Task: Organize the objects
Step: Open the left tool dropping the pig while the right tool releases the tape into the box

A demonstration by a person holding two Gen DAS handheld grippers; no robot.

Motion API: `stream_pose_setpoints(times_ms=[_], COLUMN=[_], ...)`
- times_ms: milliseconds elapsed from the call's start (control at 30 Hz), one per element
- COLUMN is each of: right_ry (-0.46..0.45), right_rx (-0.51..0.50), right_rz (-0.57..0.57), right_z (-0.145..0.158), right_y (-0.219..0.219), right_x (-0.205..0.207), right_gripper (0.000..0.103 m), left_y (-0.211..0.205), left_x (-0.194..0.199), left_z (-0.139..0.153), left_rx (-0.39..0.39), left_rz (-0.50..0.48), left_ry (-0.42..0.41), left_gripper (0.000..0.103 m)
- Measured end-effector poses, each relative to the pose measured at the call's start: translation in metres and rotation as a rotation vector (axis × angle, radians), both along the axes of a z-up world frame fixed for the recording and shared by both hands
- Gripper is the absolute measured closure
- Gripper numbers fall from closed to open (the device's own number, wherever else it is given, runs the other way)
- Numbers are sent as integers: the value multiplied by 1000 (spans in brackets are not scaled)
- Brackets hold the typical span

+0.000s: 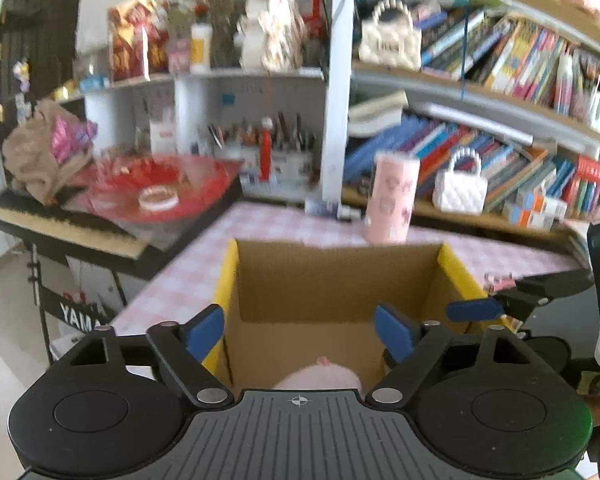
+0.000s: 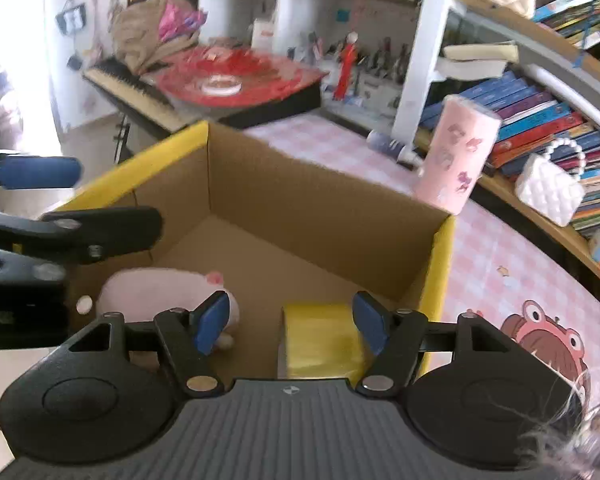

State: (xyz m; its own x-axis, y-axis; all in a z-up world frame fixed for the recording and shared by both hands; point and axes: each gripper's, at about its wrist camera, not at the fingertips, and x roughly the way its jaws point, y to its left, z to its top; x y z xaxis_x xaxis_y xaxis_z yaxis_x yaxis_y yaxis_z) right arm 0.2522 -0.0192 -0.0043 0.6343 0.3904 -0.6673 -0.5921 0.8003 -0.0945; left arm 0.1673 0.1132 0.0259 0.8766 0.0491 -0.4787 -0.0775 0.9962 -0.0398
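An open cardboard box with yellow outer sides stands on the pink checked tablecloth. A pink plush toy lies on the box floor, and in the left wrist view the plush shows just under my left gripper, which hangs open above it and holds nothing. My right gripper is open over the near right corner of the box. A yellow blocky object lies below it beside the right pad, with a wide gap to the left pad. The left gripper's fingertip shows at the left edge.
A pink printed cup stands behind the box, a white quilted handbag on the low bookshelf beside it. A keyboard carrying a red plate is at the left. A cartoon print marks the cloth right of the box.
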Motion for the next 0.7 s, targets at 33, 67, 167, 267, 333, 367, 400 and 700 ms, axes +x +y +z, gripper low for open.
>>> stream_pose_setpoints(times_ms=[33, 67, 167, 267, 333, 367, 400, 700], right_ry=[-14, -28, -70, -117, -145, -156, -165, -161], right_rx=[8, 17, 48, 76, 92, 99, 102, 99], right_rz=[-7, -15, -57, -110, -144, -159, -173, -313], right_z=[5, 9, 22, 34, 40, 42, 44, 36], right_y=[-2, -3, -11, -17, -20, -22, -24, -30], right_x=[-4, -8, -21, -37, -50, -57, -63, -125], right_gripper=[36, 36, 36, 37, 37, 37, 37, 36], left_y=[1, 3, 8, 12, 14, 15, 16, 21], left_x=[-5, -11, -27, -42, -50, -55, -60, -107], left_z=[4, 8, 16, 19, 18, 17, 16, -3], left_rx=[-3, -7, -21, -43, -52, -56, -59, -39], left_rz=[4, 10, 30, 43, 42, 40, 37, 35], left_ry=[-17, -34, -71, -92, -92, -91, -90, -19], left_gripper=[15, 14, 12, 11, 11, 11, 10, 9])
